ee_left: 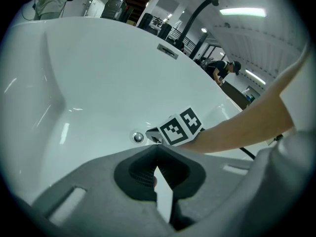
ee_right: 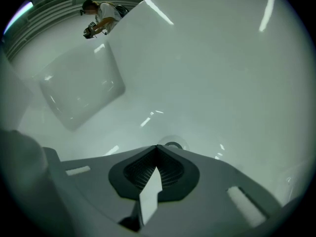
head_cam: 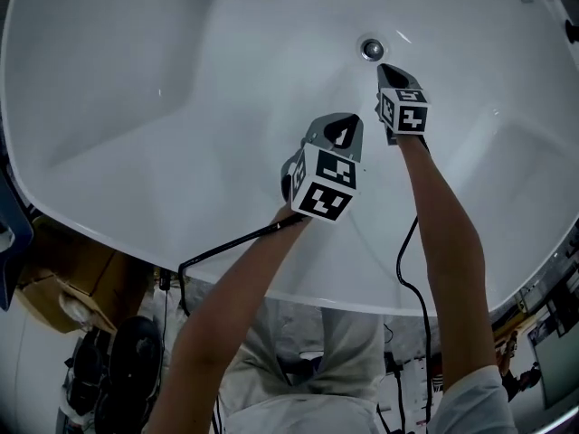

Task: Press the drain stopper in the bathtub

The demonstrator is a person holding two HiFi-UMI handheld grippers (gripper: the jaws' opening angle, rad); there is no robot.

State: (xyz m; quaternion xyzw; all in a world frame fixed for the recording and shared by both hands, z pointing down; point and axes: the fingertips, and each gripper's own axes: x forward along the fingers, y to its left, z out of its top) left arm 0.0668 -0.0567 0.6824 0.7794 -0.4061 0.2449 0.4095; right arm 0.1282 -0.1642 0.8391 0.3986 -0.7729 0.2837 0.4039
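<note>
Bathtub inspection, both tools in view. I am looking down into a glossy white bathtub with a small round chrome drain stopper seated in its floor, toward the far end.

The right gripper points down at the stopper, its tip just short of it on the near side. I cannot tell from the head view whether the two touch. In the right gripper view the fingers are closed tip to tip with nothing between them (only a pale sliver of gap shows lower down, behind the tips). The stopper's rim peeks out just beyond the tip.

The left gripper hangs above the tub floor, nearer to me and to the left of the right one, apart from the stopper. Its fingers likewise meet at the tip and hold nothing. In the left gripper view the right gripper's marker cube sits just beside the stopper.

A curved black faucet rises behind the tub's far rim. A black cable trails from the left gripper across the near rim.
</note>
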